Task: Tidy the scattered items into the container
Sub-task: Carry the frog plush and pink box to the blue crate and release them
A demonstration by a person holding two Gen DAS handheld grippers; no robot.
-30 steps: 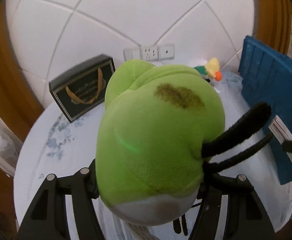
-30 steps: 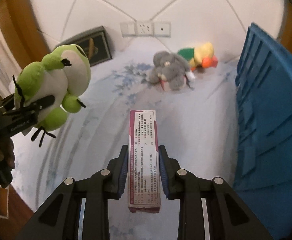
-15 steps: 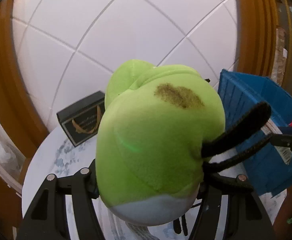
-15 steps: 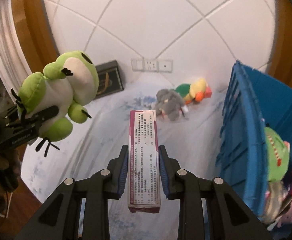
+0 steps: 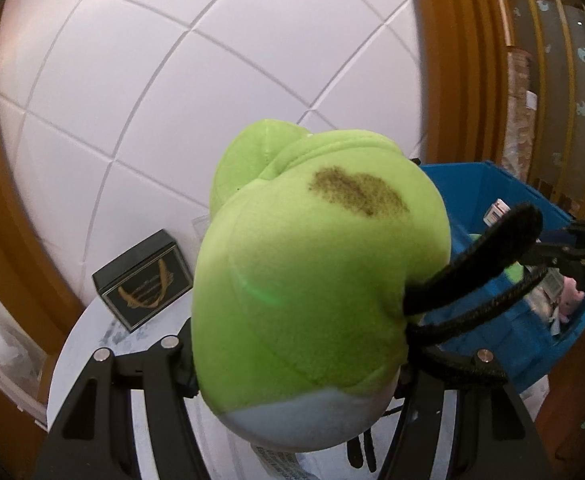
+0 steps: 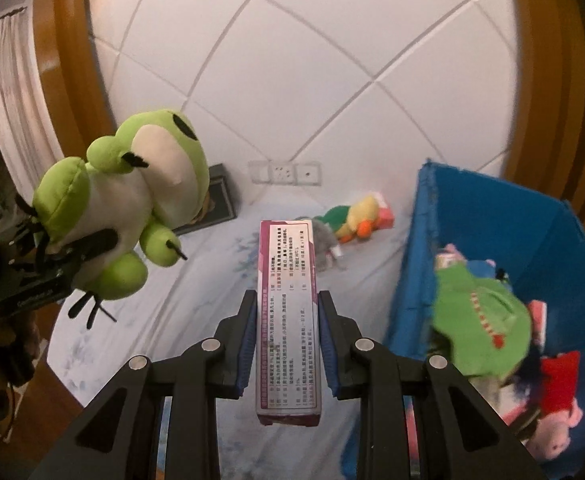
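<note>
Left gripper [image 5: 296, 364] is clamping frog plush [image 5: 312, 280] mid-frame; right gripper [image 6: 286, 344] is pinching narrow pink box [image 6: 286, 320], blue bin [image 6: 492, 220] at right.

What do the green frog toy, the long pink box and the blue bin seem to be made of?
Green frog toy: soft plush, a matte fuzzy nap with stitched seams, probably stuffed. Long pink box: looks like printed cardboard, with crisp flat faces, sharp edges and a slight sheen. Blue bin: uncertain; its ribbed, evenly coloured walls suggest moulded plastic, though the rim looks blurred.
</note>
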